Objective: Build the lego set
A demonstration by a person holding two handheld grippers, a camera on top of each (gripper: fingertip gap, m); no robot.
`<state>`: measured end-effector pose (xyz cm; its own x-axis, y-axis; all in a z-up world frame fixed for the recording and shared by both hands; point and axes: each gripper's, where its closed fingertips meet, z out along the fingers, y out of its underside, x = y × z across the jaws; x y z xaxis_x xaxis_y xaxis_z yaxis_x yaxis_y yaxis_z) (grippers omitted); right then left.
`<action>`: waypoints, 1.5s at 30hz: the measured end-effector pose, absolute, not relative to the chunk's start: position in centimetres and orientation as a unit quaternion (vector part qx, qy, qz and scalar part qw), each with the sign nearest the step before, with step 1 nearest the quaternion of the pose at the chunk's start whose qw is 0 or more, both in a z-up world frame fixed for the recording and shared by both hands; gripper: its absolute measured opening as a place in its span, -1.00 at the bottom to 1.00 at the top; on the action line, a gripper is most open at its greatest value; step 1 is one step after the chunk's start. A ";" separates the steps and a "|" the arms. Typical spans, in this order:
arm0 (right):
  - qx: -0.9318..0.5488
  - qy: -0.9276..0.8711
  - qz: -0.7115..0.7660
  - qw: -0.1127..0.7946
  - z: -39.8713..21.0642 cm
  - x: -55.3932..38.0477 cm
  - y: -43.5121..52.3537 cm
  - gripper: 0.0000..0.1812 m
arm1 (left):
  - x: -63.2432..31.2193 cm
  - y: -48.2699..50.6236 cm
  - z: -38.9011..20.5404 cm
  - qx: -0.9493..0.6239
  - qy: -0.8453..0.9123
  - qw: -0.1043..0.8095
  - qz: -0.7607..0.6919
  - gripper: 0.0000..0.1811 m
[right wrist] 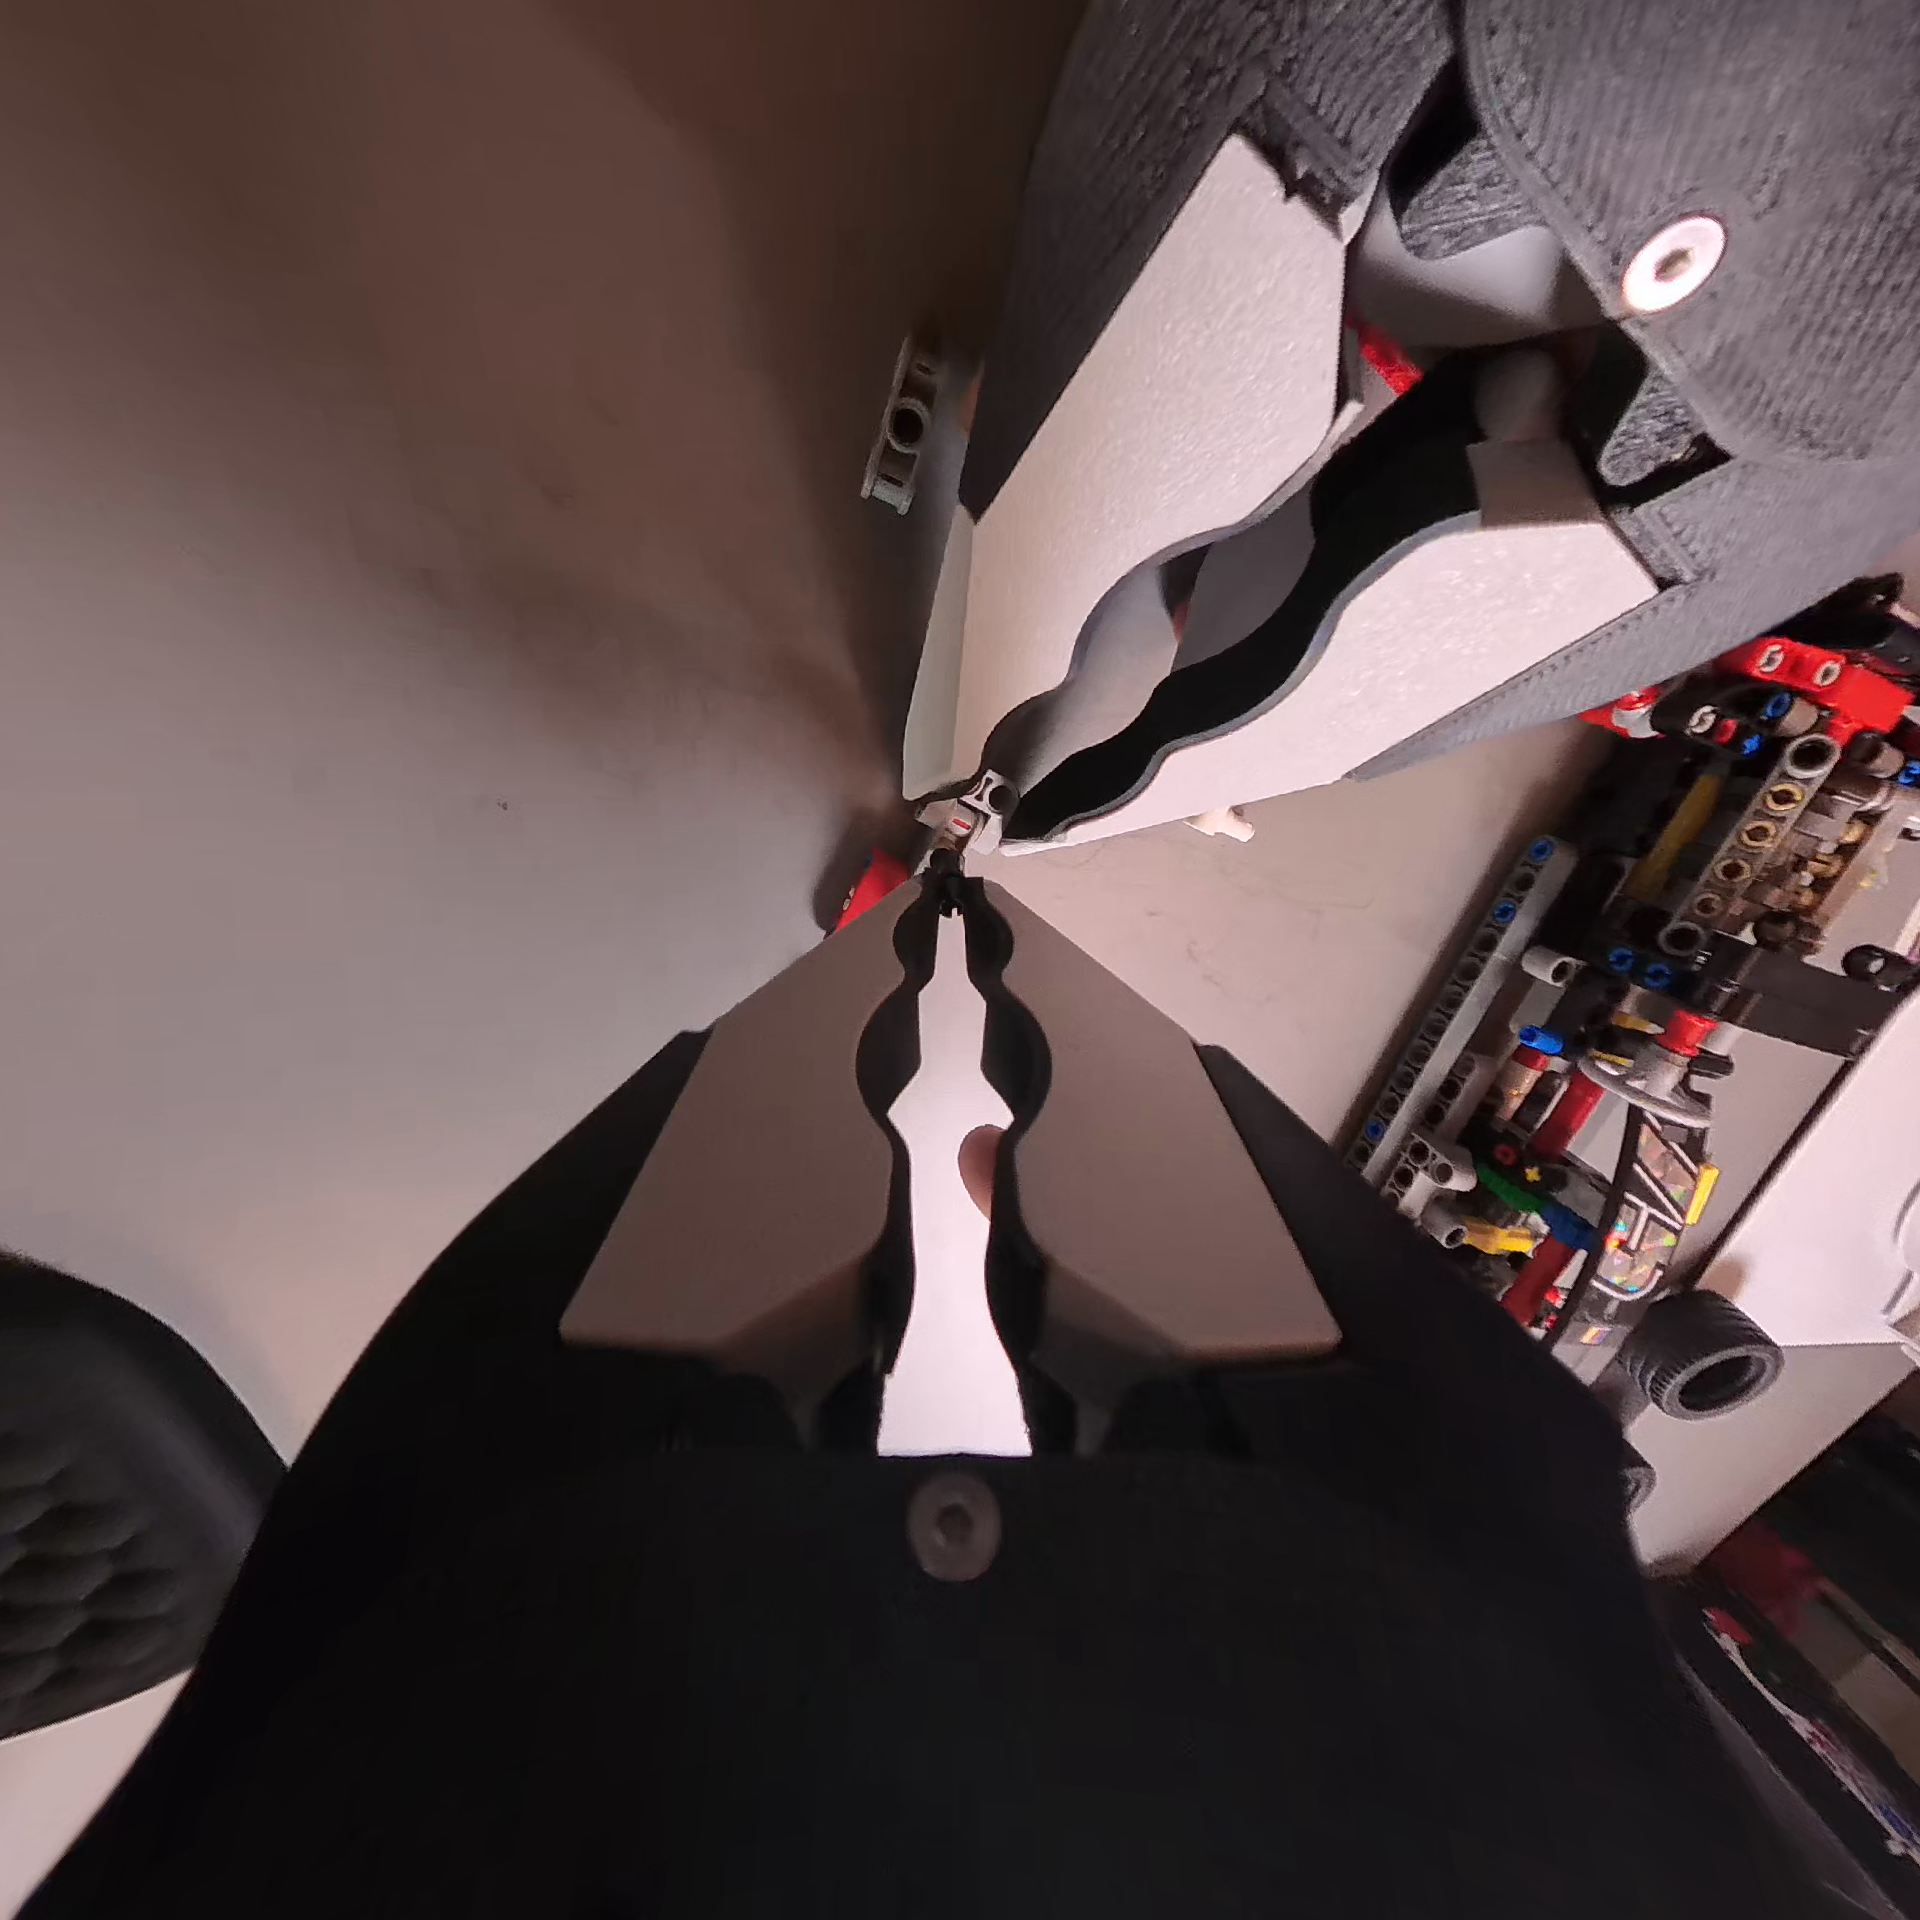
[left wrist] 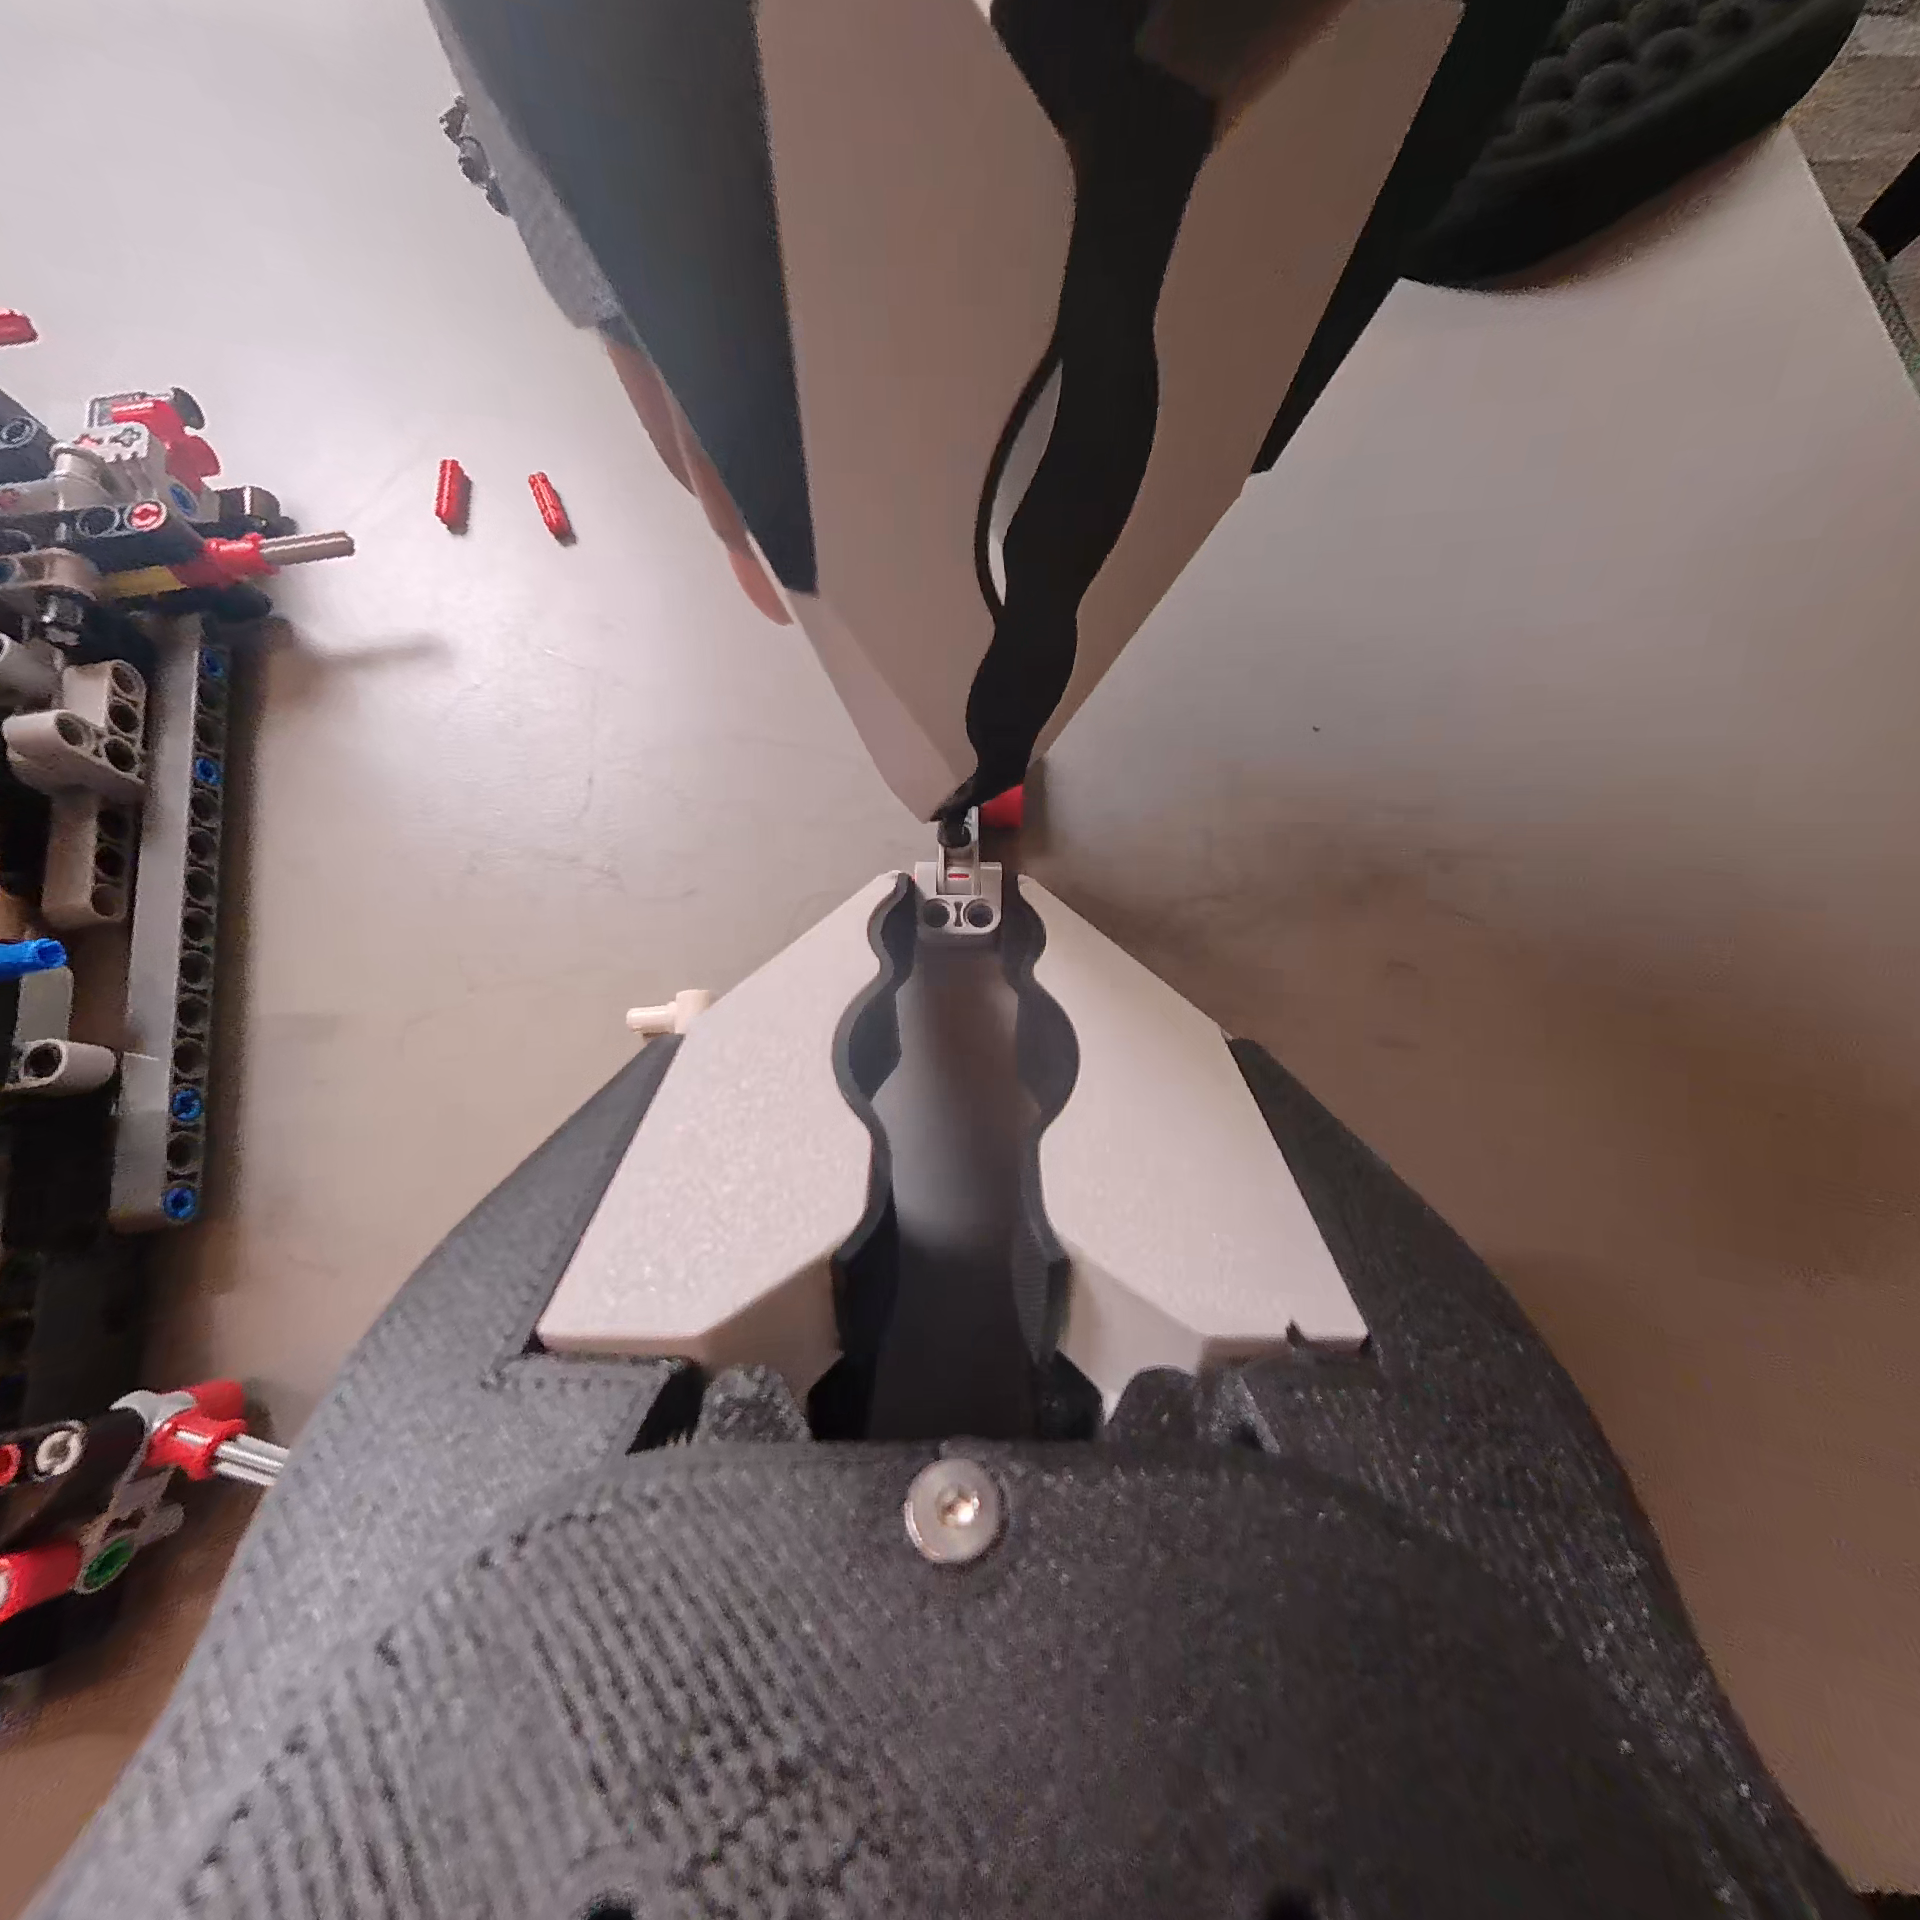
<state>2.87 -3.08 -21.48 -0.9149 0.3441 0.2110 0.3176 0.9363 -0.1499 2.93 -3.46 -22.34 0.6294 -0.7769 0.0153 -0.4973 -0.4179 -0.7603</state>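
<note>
My left gripper (left wrist: 958, 883) is shut on a small light grey connector piece (left wrist: 960, 902) with two round holes, held above the table. My right gripper (right wrist: 948, 885) faces it tip to tip and is shut on a small black pin (right wrist: 947, 871), whose end touches the grey connector (right wrist: 975, 810). In the left wrist view the right gripper (left wrist: 961, 805) comes down from the top with the black pin (left wrist: 954, 831) at its tip. A small red piece (left wrist: 1004, 805) lies on the table just behind the tips.
The partly built lego car (left wrist: 114, 790) lies at the left edge; it shows at the right in the right wrist view (right wrist: 1621, 997). Two red pins (left wrist: 449, 494) (left wrist: 549, 506), a beige pin (left wrist: 670, 1011) and a grey connector (right wrist: 906, 426) lie loose on the beige table (left wrist: 1455, 935). My two grippers' fingertips are within a few centimetres of each other.
</note>
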 end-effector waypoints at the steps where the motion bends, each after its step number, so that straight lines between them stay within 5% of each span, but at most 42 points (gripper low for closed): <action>1: -0.170 -0.977 0.054 0.114 -21.5 2.9 -3.1 -0.97 | 2.9 -3.5 -22.3 -0.821 0.389 0.374 -0.187 -0.84; 30: -0.057 -0.997 -0.055 0.006 -22.2 3.2 -3.5 -0.97 | 3.2 -3.7 -22.4 -0.818 0.394 0.363 -0.210 -0.84; 45: -0.265 -0.951 0.127 0.092 -20.9 3.1 -3.8 -0.91 | 3.2 -3.6 -22.3 -0.818 0.390 0.368 -0.209 -0.84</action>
<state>3.05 -3.84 -20.87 -0.8427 0.5274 0.1081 0.4807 0.8276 -0.2900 3.19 -3.64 -22.31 0.6082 -0.7920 0.0542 -0.4843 -0.4243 -0.7651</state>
